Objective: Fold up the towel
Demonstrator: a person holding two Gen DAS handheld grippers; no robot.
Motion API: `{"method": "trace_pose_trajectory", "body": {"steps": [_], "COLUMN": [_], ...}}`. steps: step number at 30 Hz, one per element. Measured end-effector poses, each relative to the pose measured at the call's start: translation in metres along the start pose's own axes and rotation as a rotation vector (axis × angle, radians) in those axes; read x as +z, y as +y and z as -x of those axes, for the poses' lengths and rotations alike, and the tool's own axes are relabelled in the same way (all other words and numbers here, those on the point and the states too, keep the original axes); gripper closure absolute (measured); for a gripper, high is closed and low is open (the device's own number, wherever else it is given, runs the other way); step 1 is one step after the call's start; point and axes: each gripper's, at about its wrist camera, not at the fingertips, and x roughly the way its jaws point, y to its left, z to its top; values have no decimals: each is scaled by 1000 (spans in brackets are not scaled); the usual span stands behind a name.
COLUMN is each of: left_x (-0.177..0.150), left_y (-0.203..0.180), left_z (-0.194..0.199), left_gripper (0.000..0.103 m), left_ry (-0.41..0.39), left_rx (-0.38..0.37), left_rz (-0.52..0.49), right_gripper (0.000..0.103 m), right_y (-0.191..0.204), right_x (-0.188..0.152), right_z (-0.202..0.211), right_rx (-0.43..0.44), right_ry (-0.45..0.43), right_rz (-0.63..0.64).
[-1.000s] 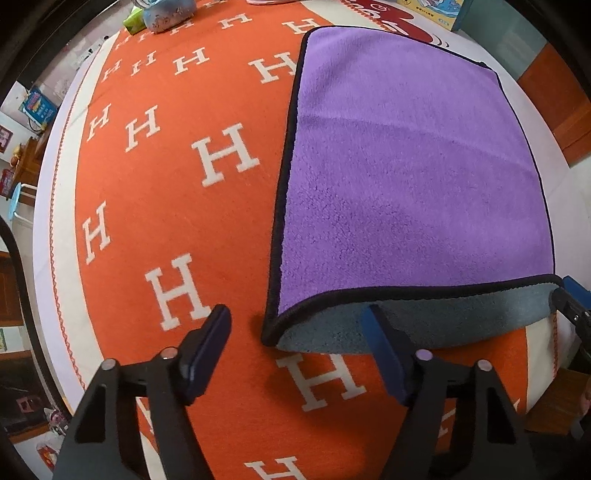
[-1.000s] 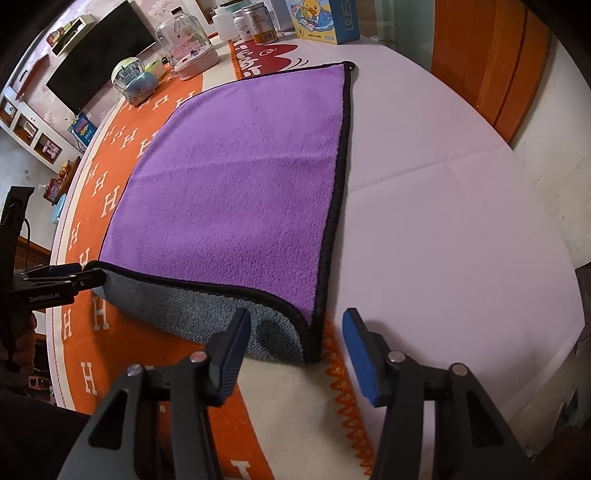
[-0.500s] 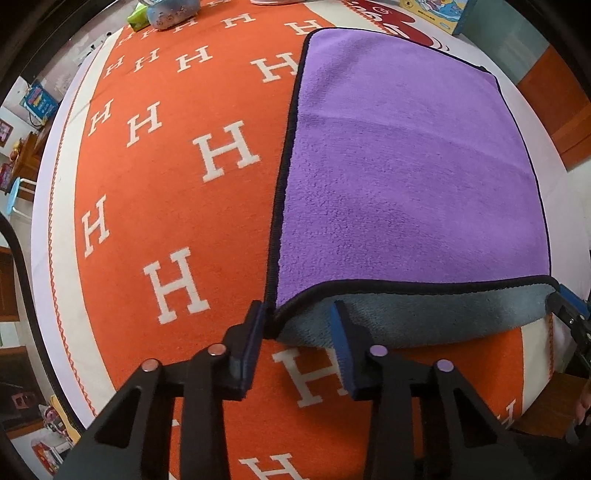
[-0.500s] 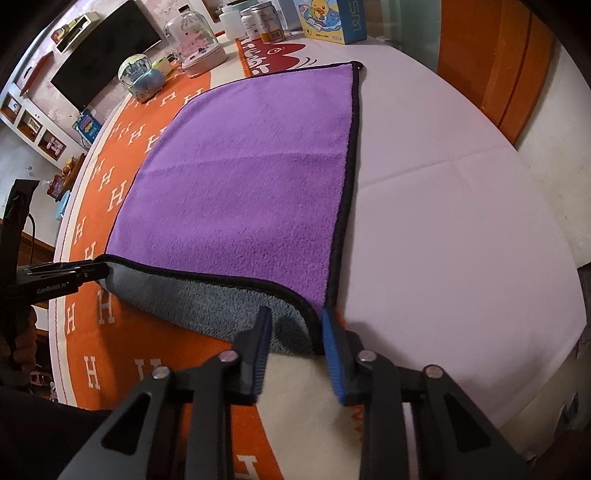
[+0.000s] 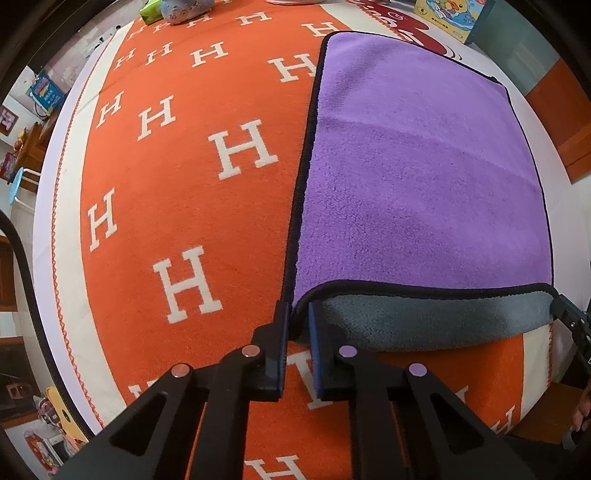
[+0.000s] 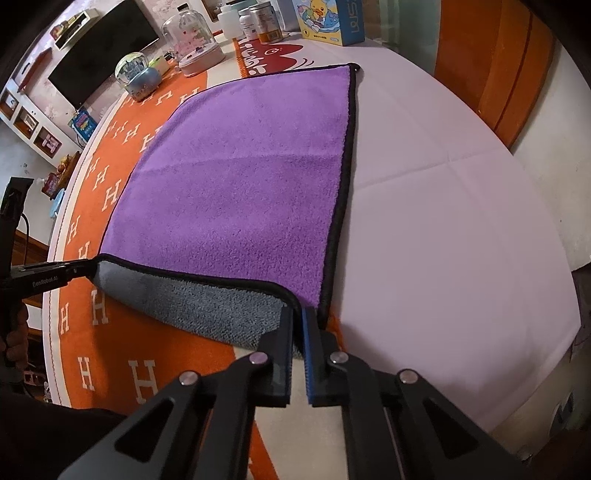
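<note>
A purple towel (image 5: 417, 177) with black trim and a grey underside lies spread on the table; it also shows in the right wrist view (image 6: 243, 192). Its near edge is lifted, so the grey side (image 5: 424, 321) shows. My left gripper (image 5: 298, 314) is shut on the towel's near left corner. My right gripper (image 6: 297, 317) is shut on the near right corner. The left gripper shows at the left in the right wrist view (image 6: 79, 267), and the right gripper at the right edge of the left wrist view (image 5: 561, 306).
An orange blanket (image 5: 184, 177) with white H letters covers the table's left part, a white cloth (image 6: 443, 221) its right. At the far end stand a glass dome (image 6: 192, 40), a snow globe (image 6: 138, 74), jars (image 6: 258, 22) and a duck box (image 6: 328, 18).
Both grippers moved forward to the towel's near corners and closed on them. The near edge has lifted slightly off the table.
</note>
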Motion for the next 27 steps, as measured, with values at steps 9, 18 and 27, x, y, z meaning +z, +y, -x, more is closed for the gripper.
{"method": "trace_pose_trajectory", "body": {"steps": [9, 18, 27], "left_x": [10, 28, 52], "left_y": [1, -4, -12], "left_z": [-1, 18, 63], "left_gripper": [96, 97, 97], "left_ry": [20, 0, -100], "left_rx": [-2, 13, 32], "left_rz": [-16, -74, -140], "right_gripper": [99, 99, 99], "right_y": [2, 5, 10], "right_x": [4, 15, 45], "right_z": [6, 21, 51], "right_rx": [-14, -13, -13], "right_ry": [-23, -72, -174], "right_rz": [30, 44, 75]}}
